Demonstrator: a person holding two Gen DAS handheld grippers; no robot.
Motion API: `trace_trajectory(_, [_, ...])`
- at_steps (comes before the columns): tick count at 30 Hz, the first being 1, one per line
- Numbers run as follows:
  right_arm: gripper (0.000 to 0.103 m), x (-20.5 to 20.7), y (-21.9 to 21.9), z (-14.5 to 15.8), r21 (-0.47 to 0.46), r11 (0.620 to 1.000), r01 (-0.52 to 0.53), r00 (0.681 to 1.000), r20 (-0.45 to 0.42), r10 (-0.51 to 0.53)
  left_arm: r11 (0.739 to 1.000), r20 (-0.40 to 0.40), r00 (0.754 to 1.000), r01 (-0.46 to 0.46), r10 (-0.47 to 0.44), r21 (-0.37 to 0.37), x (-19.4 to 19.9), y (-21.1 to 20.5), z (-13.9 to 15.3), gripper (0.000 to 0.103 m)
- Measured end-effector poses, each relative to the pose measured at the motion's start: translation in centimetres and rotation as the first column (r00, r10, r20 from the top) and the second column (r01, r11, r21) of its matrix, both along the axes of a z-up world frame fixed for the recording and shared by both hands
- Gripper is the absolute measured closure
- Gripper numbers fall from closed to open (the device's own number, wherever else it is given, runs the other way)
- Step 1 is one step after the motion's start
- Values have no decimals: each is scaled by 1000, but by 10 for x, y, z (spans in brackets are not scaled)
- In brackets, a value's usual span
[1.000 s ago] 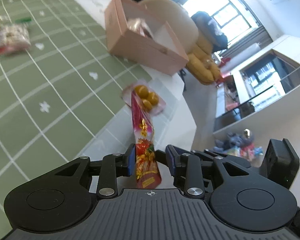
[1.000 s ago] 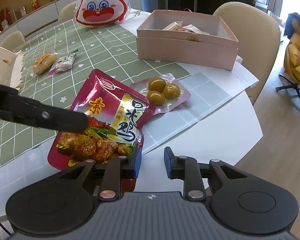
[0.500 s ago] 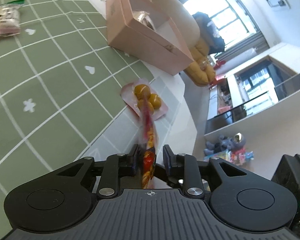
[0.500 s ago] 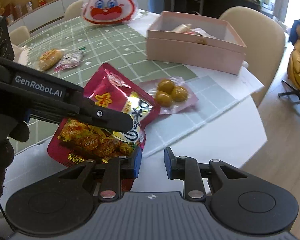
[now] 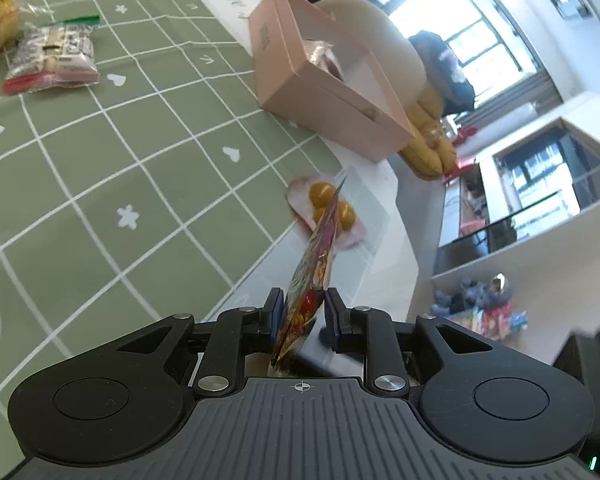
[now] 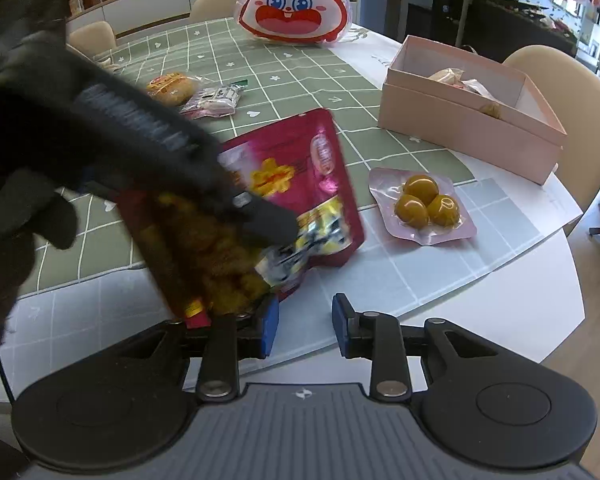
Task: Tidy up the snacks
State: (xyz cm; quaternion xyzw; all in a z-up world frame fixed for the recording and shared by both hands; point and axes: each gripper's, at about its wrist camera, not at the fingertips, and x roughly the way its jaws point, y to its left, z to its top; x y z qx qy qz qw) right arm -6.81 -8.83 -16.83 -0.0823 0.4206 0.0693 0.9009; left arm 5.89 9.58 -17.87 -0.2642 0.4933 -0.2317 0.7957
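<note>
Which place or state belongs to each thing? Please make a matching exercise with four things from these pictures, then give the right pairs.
Things:
1. red foil snack pouch
2. clear pack of three yellow balls
3. pink cardboard box
4. white and red rabbit-face bag

Places or states:
A. stands at the far edge of the table
B. lies flat on the table between the pouch and the box
C. lifted off the table, between the left gripper's jaws
D. open at the top, with wrapped snacks inside

Pairs: 1-C, 2-B, 3-D, 4-A
</note>
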Motion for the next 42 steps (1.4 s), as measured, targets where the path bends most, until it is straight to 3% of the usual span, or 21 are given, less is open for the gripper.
trace_trajectory(3, [63, -3, -1, 0, -6, 1000, 2, 1000, 3, -2, 1000, 16, 1000, 7, -7, 27, 1, -6, 3, 77])
trace_trajectory(5, [31, -5, -4, -2, -14, 999, 39, 999, 5, -39, 999, 32, 999, -5, 4, 49, -5, -6, 7, 79])
trace_trajectory(6, [28, -4, -7, -4, -9, 998, 56, 998, 5, -56, 997, 38, 999, -20, 17, 69, -9, -5, 10, 79])
trace_trajectory(9, [28, -5, -14, -3, -8, 996, 87, 996, 10, -86, 987, 90, 994, -68, 55, 149, -23, 0, 21, 80])
trace_trajectory(11, [28, -6, -18, 3, -32, 994, 109, 993, 53, -107, 971, 116, 991, -88, 63, 223, -32, 2, 28, 79])
trace_trajectory(13, [28, -4, -25, 10, -32, 990, 134, 987, 95, -130, 963, 125, 990, -97, 67, 252, -37, 4, 31, 79])
trace_trajectory(19, [29, 32, -49, 33, -13, 983, 184, 974, 137, -180, 954, 129, 988, -114, 81, 276, -43, 1, 33, 79])
trace_trajectory(21, [34, 49, -57, 36, 15, 980, 199, 972, 126, -199, 953, 126, 988, -118, 86, 279, -43, 0, 33, 79])
trace_trajectory(23, [47, 69, -65, 32, 56, 976, 211, 972, 90, -215, 953, 117, 989, -120, 90, 277, -41, -1, 32, 79])
trace_trajectory(30, [48, 96, -68, 10, 64, 968, 241, 970, 21, -243, 958, 94, 991, -120, 98, 261, -41, 1, 32, 79])
trace_trajectory(39, [49, 50, -26, 6, -33, 999, 33, 999, 13, -32, 963, 80, 991, -120, 103, 240, -40, 3, 30, 79])
trace_trajectory(42, [43, 36, -19, 6, -96, 995, 1, 1000, 31, 2, 963, 78, 991, -127, 111, 238, -41, 5, 29, 79])
